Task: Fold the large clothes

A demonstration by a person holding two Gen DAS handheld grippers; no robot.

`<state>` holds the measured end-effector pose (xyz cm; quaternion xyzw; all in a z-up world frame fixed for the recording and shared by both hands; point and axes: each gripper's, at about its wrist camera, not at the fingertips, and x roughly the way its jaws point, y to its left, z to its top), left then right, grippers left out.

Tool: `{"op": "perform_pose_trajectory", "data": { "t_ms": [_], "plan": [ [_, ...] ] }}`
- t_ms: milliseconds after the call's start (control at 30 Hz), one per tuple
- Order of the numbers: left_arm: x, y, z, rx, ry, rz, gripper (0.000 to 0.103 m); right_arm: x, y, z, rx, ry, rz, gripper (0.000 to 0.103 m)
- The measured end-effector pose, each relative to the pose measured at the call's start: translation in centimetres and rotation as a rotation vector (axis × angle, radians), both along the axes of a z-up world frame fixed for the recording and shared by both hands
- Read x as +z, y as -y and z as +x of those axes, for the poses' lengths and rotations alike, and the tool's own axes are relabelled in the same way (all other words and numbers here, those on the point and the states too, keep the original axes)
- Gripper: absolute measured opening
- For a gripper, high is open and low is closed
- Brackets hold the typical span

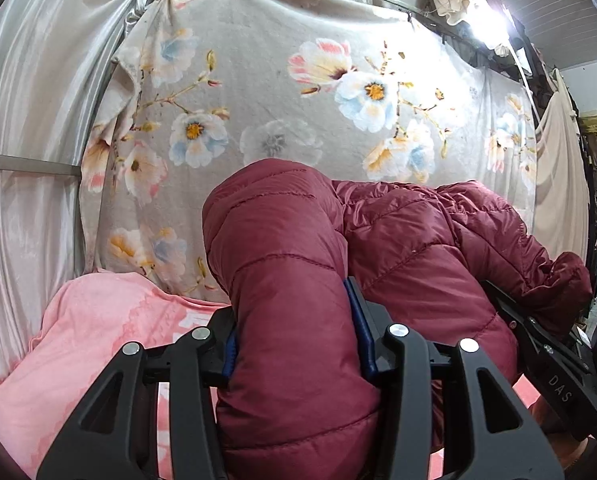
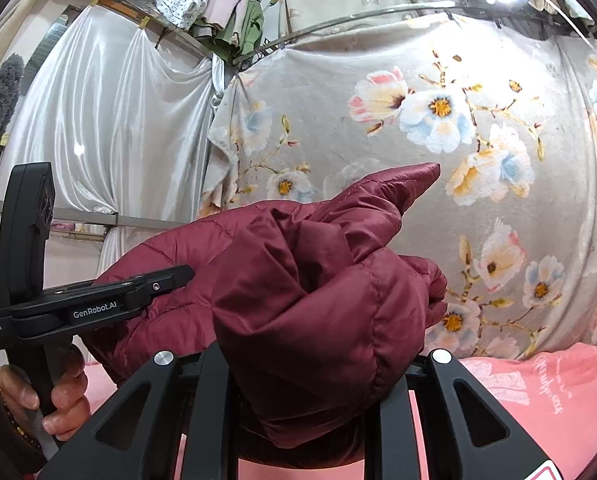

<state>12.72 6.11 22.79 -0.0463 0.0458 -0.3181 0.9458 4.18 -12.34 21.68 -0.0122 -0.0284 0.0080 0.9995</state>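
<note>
A dark red quilted puffer jacket (image 1: 418,248) hangs lifted between both grippers, above a pink blanket. My left gripper (image 1: 296,340) is shut on a thick padded fold, its blue pads (image 1: 362,336) pressing into both sides. In the right wrist view the jacket (image 2: 298,280) bunches up between the jaws of my right gripper (image 2: 318,364), which is shut on it; its fingertips are buried in the fabric. One pointed corner of the jacket sticks up to the right. The left gripper (image 2: 158,284) shows at the left, held by a hand (image 2: 62,396). The right gripper (image 1: 514,312) shows at the right edge, under the jacket.
A pink blanket (image 1: 90,320) covers the surface below. A grey floral blanket (image 1: 258,80) hangs on a rail right behind, with white satin curtains (image 2: 110,120) to its left. Clothes hang overhead (image 2: 226,8), and a bright lamp (image 1: 486,28) glares at the upper right.
</note>
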Motion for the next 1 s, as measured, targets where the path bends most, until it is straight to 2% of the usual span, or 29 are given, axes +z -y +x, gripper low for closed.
{"op": "perform_pose_trajectory", "data": {
  "t_ms": [200, 400, 833, 1000],
  "plan": [
    [-2.3, 0.7, 4.1, -0.003, -0.023, 0.009, 0.043, -2.7, 1.2, 4.9, 0.010, -0.066, 0.056, 0.019],
    [-6.7, 1.8, 9.0, -0.008, -0.107, 0.025, 0.043, -7.0, 2.3, 9.5, 0.003, -0.170, 0.105, 0.019],
    [-18.4, 4.0, 16.3, -0.014, -0.305, 0.088, 0.043, -17.8, 3.7, 16.0, -0.056, -0.385, 0.158, 0.019],
    [-22.7, 5.2, 17.8, 0.000, -0.394, 0.163, 0.043, -22.1, 3.8, 17.4, -0.080, -0.504, 0.167, 0.019]
  ]
}}
